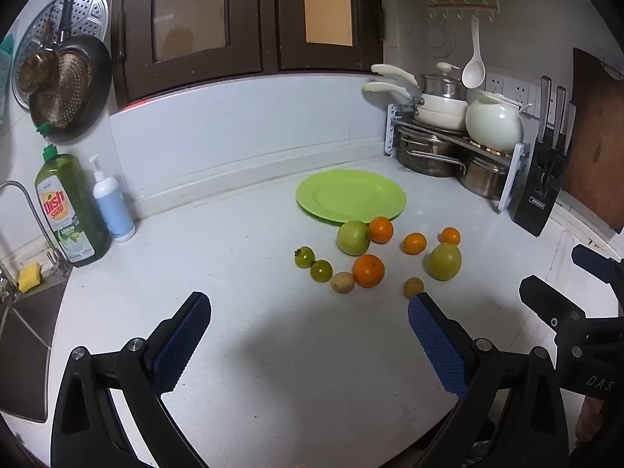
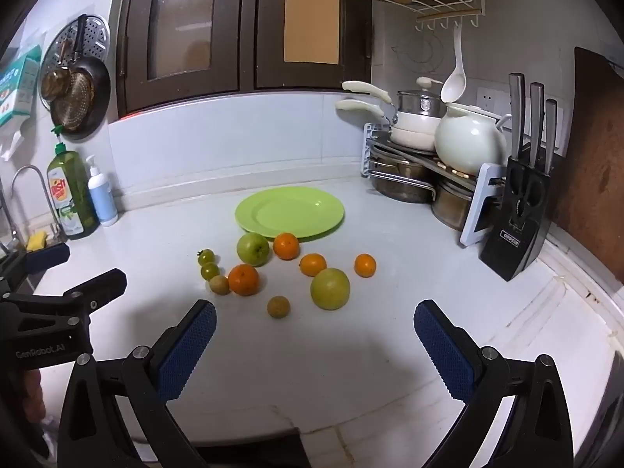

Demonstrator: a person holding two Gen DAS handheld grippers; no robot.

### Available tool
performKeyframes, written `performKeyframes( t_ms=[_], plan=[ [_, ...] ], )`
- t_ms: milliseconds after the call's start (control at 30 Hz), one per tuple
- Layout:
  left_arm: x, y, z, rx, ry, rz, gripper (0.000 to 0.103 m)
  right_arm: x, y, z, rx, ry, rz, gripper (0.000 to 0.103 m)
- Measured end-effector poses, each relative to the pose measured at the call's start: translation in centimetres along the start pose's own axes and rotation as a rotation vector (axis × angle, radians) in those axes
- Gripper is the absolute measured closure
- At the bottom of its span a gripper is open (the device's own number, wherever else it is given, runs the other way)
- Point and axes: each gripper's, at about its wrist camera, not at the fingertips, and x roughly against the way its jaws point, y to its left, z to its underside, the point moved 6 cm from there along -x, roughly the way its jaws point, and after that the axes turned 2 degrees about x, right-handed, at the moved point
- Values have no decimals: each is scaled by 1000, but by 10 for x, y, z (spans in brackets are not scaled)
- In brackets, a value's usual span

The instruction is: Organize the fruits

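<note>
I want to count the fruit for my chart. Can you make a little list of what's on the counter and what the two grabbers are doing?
oranges: four, loose on the counter, nearest one
big green fruits: two
small green tomatoes: two, side by side
small brownish fruits: two
green plate: empty, behind the fruit
left gripper: open, holding nothing
right gripper: open, holding nothing

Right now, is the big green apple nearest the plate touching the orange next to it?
Cannot tell. In the left wrist view the green apple and the orange overlap; the right wrist view shows at most a sliver between them.
</note>
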Motion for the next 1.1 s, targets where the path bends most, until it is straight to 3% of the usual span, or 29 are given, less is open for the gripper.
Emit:
performKeyframes(
  t_ms=[333, 1100],
  plan=[
    [7, 7, -17, 6, 7, 16, 0, 3, 5, 0, 6, 7, 3, 1],
    [-4, -3, -14, 8, -1, 33, 0, -4, -2, -1, -1, 11, -2, 1]
  ],
)
